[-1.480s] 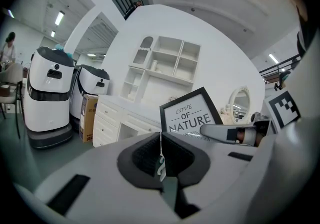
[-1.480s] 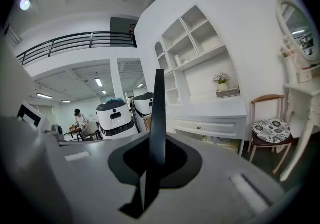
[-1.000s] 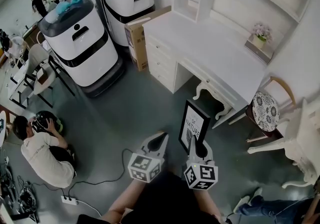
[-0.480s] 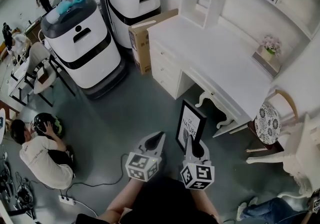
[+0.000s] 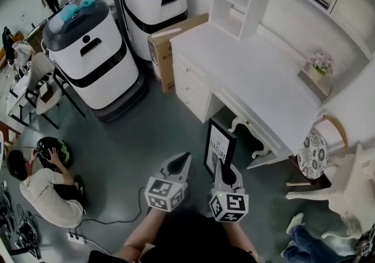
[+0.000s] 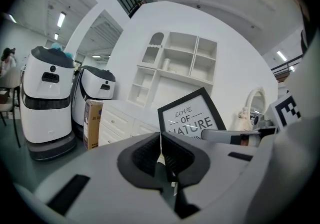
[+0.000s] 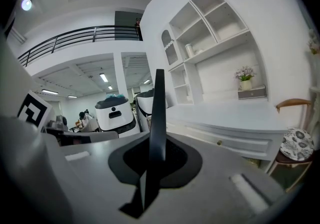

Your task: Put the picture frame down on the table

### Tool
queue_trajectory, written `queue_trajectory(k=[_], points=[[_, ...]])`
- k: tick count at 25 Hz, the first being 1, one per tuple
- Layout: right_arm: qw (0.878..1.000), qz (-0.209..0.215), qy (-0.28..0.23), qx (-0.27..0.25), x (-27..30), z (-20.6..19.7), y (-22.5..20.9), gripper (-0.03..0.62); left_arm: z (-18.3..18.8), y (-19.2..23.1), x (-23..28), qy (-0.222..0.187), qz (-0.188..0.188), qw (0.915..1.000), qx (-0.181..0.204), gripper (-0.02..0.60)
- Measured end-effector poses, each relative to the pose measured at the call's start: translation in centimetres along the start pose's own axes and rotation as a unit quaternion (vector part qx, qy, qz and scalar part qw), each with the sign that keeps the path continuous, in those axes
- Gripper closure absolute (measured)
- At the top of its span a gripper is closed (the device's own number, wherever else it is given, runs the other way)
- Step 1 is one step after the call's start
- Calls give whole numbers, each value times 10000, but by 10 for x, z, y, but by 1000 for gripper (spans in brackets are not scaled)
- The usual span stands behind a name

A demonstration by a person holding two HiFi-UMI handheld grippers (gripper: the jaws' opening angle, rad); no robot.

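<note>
— Right gripper (image 5: 219, 167): how is it logged?
— Clenched on the picture frame (image 5: 220, 146). In the right gripper view the frame is seen edge-on and is pinched between both jaws at its lower edge.
— Left gripper (image 6: 160, 149)?
— Its jaws are pressed together and nothing is held between them. It is positioned just left of the right one, apart from the frame.
— Where is the frame placed?
— It is held upright in the air over the grey floor (image 5: 146, 133), near the front of the white desk (image 5: 258, 80) but not touching it. "LOVE OF NATURE" is read on it in the left gripper view.
— What is noted on the desk?
— One small flower pot (image 5: 319, 61) is seen at the far right end, by the wall. A patterned chair (image 5: 312, 146) is set beside the desk.
— Anything else?
— Two white-and-black machines (image 5: 88, 51) are parked at left, with a cardboard box (image 5: 166, 45) between them and the desk. A person (image 5: 41, 188) is crouched on the floor.
</note>
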State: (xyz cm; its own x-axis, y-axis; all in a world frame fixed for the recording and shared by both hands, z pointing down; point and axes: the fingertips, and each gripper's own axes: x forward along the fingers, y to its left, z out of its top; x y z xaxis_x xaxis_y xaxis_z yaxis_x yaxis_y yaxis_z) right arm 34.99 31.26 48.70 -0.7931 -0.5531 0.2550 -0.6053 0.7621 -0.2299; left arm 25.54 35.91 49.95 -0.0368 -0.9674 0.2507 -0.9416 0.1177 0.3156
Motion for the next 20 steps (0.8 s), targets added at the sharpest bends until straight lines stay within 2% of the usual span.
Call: queue_trajectory(k=[6,13,20], points=[[10000,-28,88,9,30,9,-12,579,12,13,29,92,-43,9999,28,566],[9999,-91,41,-67,72,30,-14,579,43,38,62,77,-87,9999,63,566],[9997,-239,9,-12,108,46,-18,579,64,59,93,169,-251,9994,140,566]])
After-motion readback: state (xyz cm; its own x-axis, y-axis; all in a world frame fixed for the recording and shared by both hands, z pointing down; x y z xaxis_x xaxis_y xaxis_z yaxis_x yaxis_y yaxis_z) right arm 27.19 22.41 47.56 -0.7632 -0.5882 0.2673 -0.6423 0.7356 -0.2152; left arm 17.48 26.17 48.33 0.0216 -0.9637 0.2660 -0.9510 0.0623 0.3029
